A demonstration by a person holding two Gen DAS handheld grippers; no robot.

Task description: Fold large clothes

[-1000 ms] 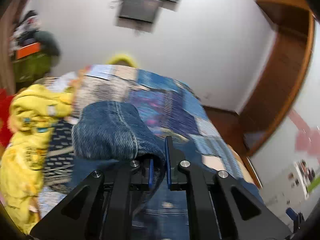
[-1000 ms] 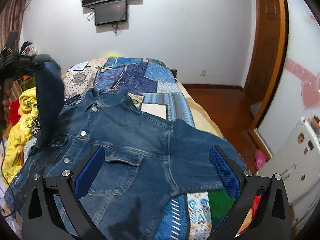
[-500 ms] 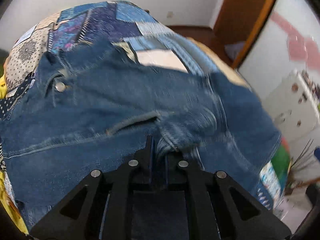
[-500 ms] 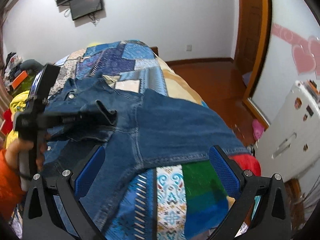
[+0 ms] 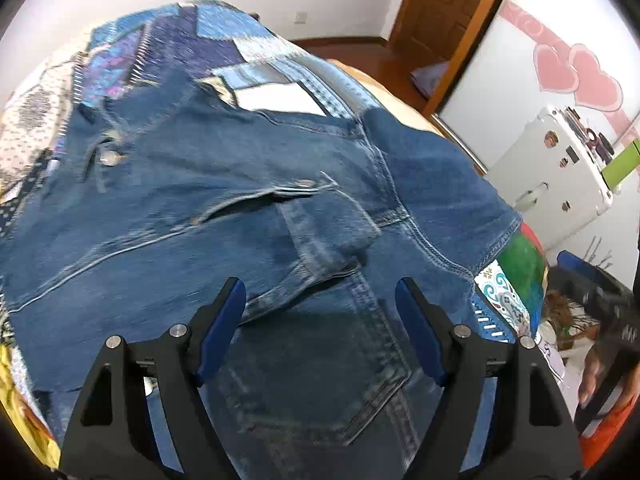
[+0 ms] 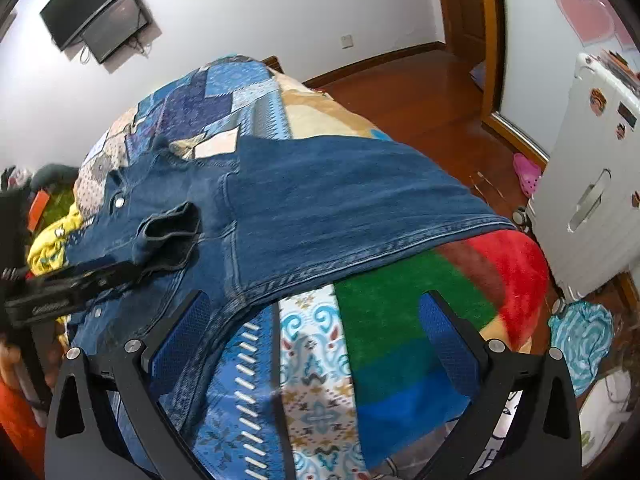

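Observation:
A blue denim jacket (image 5: 240,184) lies front up on the patchwork bed. One sleeve is folded across its chest, and the cuff (image 5: 320,248) rests just ahead of my left gripper (image 5: 320,286). The left jaws are opening and stand wide, their pads clear of the cloth. From the right wrist view the same cuff (image 6: 172,232) lies loose in front of the left gripper's black fingers (image 6: 100,276). The other sleeve (image 6: 360,200) stretches flat toward the bed's right edge. My right gripper (image 6: 315,300) hovers open above the jacket's hem and the quilt, holding nothing.
The patchwork quilt (image 6: 224,92) covers the bed. A yellow garment (image 6: 52,240) is heaped at its left side. A white hard case (image 6: 592,180), a pink slipper (image 6: 528,172) and a teal cloth (image 6: 580,340) are on the wooden floor to the right.
My left gripper carried the sleeve over the jacket, came down, opened and let the cuff go. My right gripper stayed open and moved down toward the bed's right edge.

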